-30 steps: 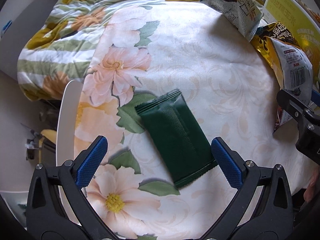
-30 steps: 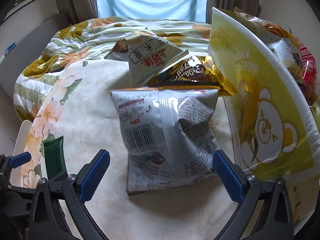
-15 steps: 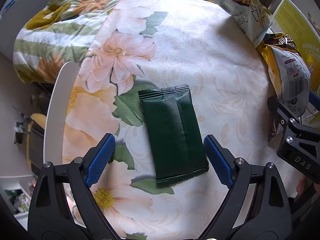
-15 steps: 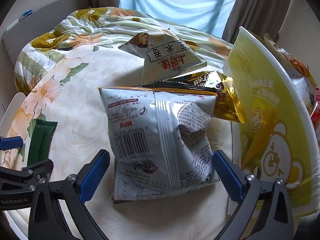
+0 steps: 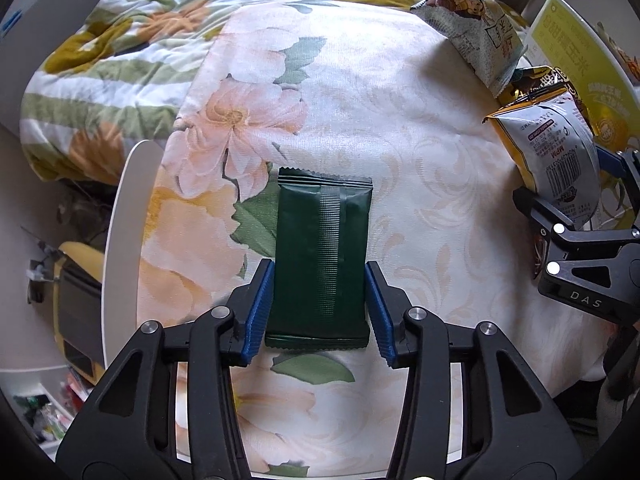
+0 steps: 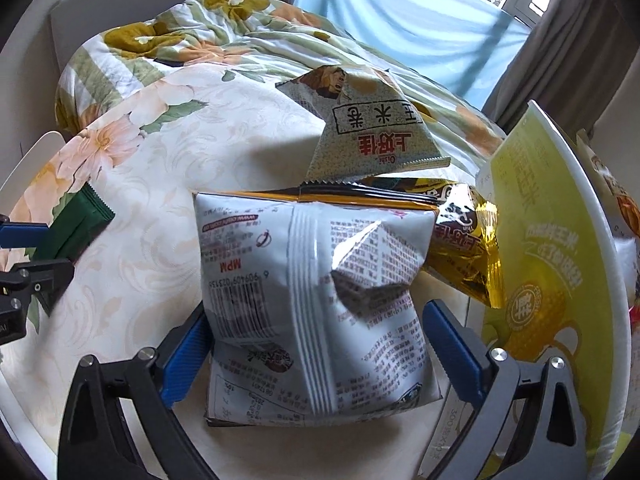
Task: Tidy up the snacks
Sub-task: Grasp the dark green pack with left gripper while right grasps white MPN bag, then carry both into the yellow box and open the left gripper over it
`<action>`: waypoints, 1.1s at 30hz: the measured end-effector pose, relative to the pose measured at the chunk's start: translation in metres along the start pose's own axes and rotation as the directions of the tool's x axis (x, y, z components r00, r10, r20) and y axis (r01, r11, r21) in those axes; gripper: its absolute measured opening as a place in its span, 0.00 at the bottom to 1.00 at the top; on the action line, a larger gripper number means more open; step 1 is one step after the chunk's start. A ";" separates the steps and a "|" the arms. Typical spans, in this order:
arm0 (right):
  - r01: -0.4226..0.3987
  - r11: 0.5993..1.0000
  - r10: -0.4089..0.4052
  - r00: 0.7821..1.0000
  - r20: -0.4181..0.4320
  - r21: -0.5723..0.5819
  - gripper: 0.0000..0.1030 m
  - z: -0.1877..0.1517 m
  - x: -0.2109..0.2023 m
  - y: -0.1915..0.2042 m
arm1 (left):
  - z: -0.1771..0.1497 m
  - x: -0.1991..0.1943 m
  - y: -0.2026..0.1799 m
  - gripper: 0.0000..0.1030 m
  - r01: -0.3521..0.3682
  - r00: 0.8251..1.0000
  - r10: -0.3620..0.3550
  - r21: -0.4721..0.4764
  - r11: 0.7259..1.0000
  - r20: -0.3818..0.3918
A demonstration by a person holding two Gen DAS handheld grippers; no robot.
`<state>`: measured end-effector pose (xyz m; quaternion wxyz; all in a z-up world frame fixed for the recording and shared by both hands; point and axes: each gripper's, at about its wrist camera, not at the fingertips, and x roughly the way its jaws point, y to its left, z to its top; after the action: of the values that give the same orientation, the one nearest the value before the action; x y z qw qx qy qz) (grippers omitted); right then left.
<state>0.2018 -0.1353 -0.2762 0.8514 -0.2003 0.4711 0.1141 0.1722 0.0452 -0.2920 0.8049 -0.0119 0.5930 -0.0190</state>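
Note:
A dark green flat snack packet [image 5: 322, 256] lies on the floral tablecloth [image 5: 360, 120]. My left gripper [image 5: 320, 312] is shut on its near end, blue pads touching both long edges. The packet also shows at the left of the right wrist view [image 6: 78, 224]. A silver snack bag with a barcode [image 6: 316, 296] lies on a second packet [image 6: 256, 396]. My right gripper [image 6: 316, 356] has closed around it, pads against its sides; it also shows in the left wrist view [image 5: 560, 164].
A grey triangular snack bag [image 6: 372, 132] and a gold packet [image 6: 468, 248] lie behind the silver bag. A yellow and white container [image 6: 560, 240] holding more snacks stands at the right. A quilt [image 5: 112, 52] lies beyond the table. A white chair back [image 5: 124, 240] is at the left edge.
My left gripper moved forward and closed on the green packet, now aligned with it. My right gripper moved in and closed onto the silver bag.

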 end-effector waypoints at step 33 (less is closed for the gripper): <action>-0.069 0.932 0.015 0.988 0.154 0.357 0.65 0.030 -0.148 -0.038 | 0.062 -0.137 -0.020 0.40 0.195 0.946 -0.231 0.169 0.966 0.226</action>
<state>0.1603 -0.1562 -0.1273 0.9037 -0.0213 0.4237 0.0585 0.1903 0.0310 -0.1422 0.8636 -0.0202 0.4818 -0.1471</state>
